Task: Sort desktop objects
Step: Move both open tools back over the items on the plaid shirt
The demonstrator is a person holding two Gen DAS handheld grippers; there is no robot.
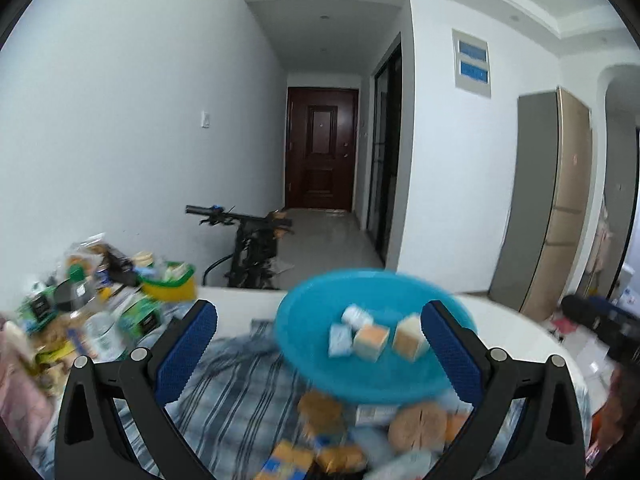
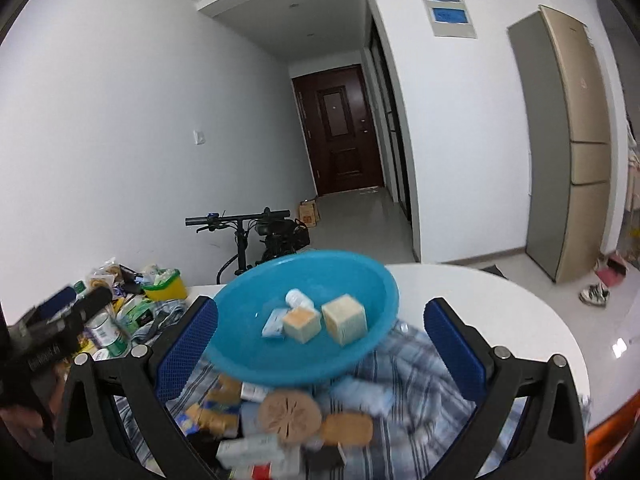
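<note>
Both the left gripper (image 1: 320, 340) and right gripper (image 2: 322, 340) are held spread and empty, near a blue bowl (image 2: 360, 280) containing two tan cubes (image 2: 345, 319).

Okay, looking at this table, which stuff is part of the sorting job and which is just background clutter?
Part of the job:
blue basin
two tan cubes inside it
round biscuits in front of the basin
packet heap at the table's left

Just lying about:
bicycle
tall cabinet
dark door
shoe
</note>
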